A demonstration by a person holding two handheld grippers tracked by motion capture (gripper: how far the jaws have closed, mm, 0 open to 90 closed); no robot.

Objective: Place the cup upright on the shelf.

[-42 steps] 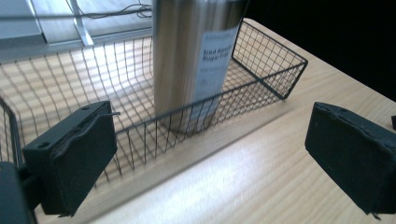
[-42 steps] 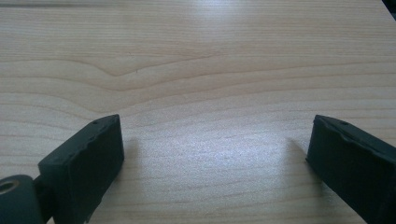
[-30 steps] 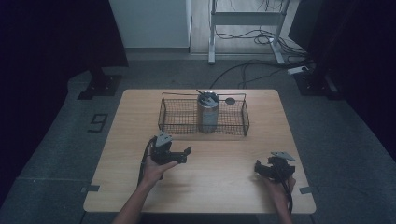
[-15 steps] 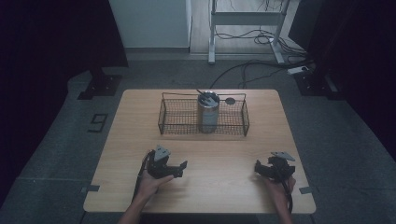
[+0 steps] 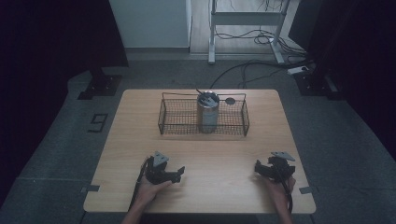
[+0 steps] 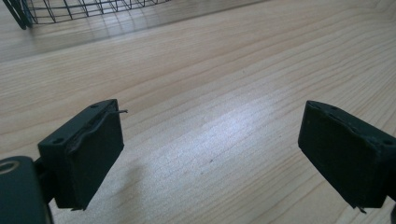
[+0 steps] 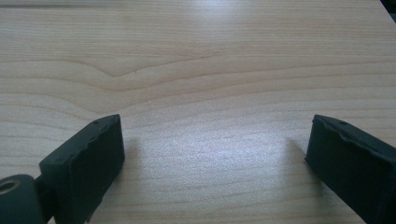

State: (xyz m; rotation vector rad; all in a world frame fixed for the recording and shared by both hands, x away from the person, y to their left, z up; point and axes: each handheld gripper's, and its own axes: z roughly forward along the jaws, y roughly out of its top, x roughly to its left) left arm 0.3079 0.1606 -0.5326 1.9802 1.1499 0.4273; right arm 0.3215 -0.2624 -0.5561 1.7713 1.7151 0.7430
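Note:
A black wire basket [image 5: 173,122] stands at the back middle of the wooden table [image 5: 140,121], and its corner shows in the left gripper view [image 6: 70,9]. An upright metal canister [image 5: 208,113] holding a dark utensil stands inside the basket. My left gripper [image 5: 179,173] rests low near the front left, jaws wide apart over bare wood [image 6: 210,126]. My right gripper [image 5: 258,168] sits near the front right, jaws also wide apart [image 7: 212,140] with nothing between them.
The front edge of the table runs just behind both hands. Bare wood lies between the grippers and the basket. Cables [image 5: 252,70] and a metal stand [image 5: 243,18] are on the floor beyond the far edge.
My left gripper has drawn back toward the front edge of the table and lowered. The right gripper has stayed put.

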